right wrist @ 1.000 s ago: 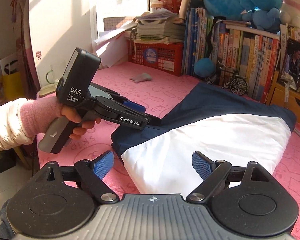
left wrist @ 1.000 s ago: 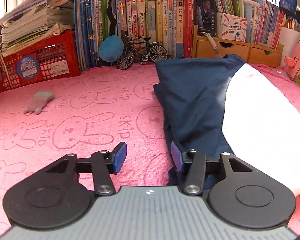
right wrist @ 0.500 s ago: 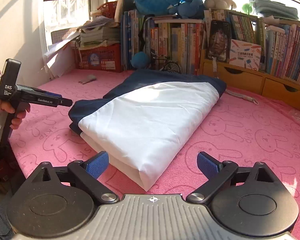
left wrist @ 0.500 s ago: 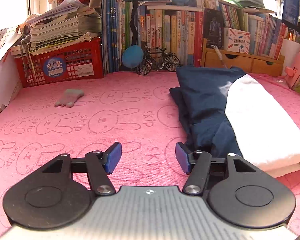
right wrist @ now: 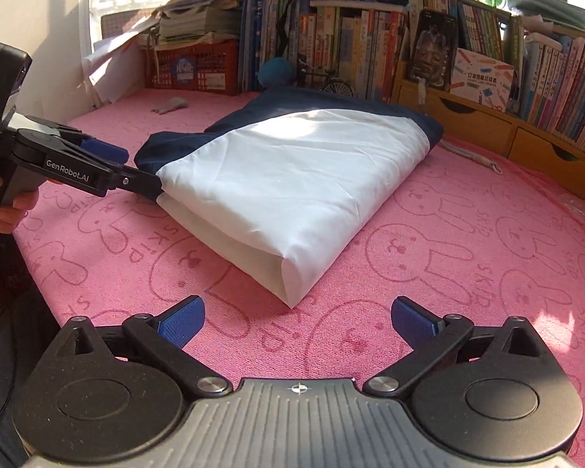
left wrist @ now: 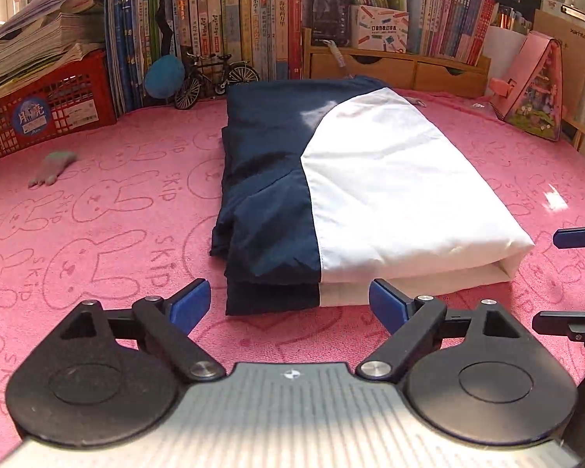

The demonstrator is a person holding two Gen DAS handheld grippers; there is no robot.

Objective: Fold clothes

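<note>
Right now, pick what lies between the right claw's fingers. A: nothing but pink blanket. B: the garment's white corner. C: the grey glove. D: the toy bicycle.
A: the right claw stands open over bare pink blanket, short of the folded garment.

"SKIP" on pink mat [left wrist: 97,234], "GenRobot.AI" on left gripper [right wrist: 144,185]

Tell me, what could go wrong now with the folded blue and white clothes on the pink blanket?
1. The left claw is open right at the near edge of the folded garment. A careless nudge could push the layers apart.
2. The right claw is open near the white corner; catching only the top layer might flip the fold open.
3. The dark blue side looks bunchy and uneven, so the stack may slump if moved.
</note>
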